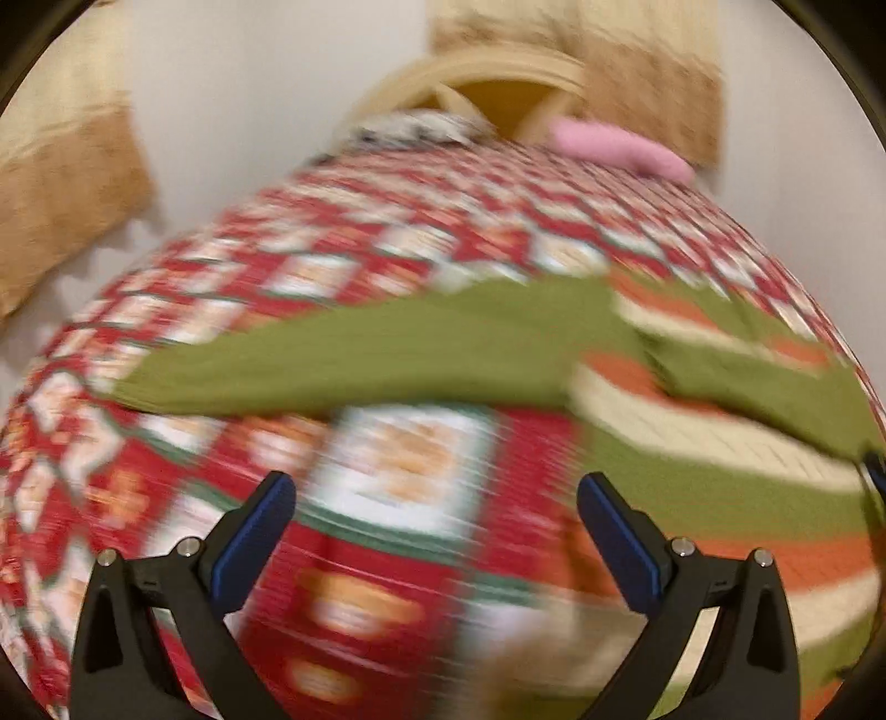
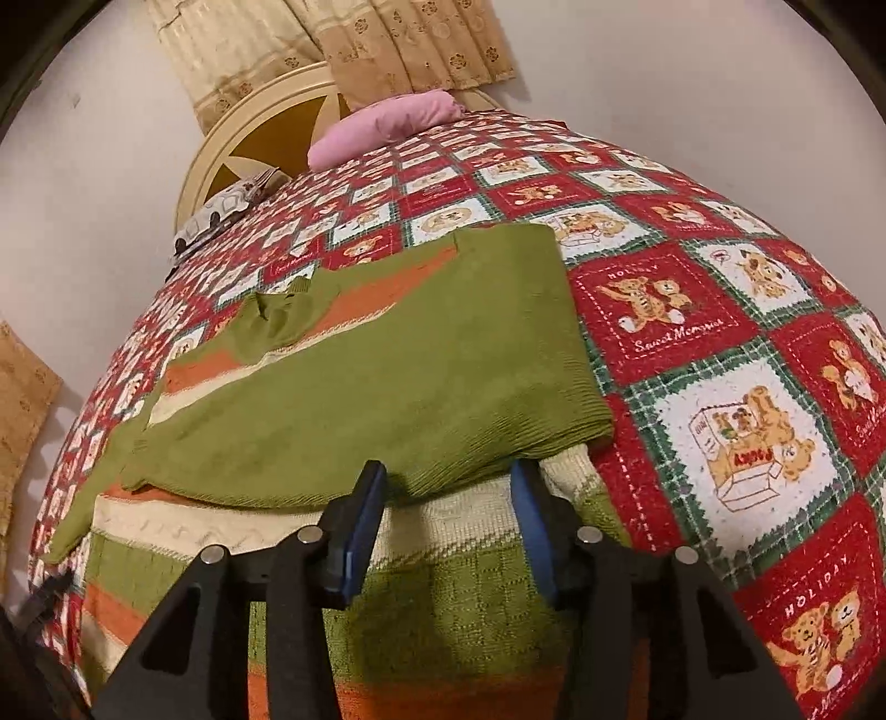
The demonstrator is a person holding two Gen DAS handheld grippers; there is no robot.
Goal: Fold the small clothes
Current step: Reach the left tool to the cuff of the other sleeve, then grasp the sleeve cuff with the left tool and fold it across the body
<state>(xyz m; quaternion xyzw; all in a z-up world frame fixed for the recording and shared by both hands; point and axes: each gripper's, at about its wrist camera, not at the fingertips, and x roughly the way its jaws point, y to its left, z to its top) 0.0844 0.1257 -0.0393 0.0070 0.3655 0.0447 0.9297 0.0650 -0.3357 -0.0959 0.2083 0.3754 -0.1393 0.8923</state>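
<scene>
Item: sweater (image 2: 343,387), green with orange and cream stripes, lying flat on the bed (image 2: 692,332) over the bear-print quilt. One green sleeve is folded across the striped body; the other sleeve (image 1: 354,354) lies stretched out to the side on the quilt.

Item: your right gripper (image 2: 448,520). Fingers stand about half apart, just over the near edge of the folded sleeve where it meets the cream band. Nothing is pinched; the cloth lies loose beneath them.

Item: your left gripper (image 1: 437,531). Fingers wide apart and empty, hovering above bare quilt, beside the sweater and short of the stretched sleeve. This view is heavily blurred, so fine detail is unclear.

Other: pink pillow (image 2: 387,124) and headboard (image 2: 260,138) at the far end of the bed; curtain (image 2: 354,50) behind.

Step in hand, as judged: the first sleeve fold looks laid down, the second not yet started.

Next move, as judged: bring your left fingers onto the stretched sleeve near its cuff, pinch one layer only, and carry it across the body so it lies flat. Keep the quilt out of the pinch.
</scene>
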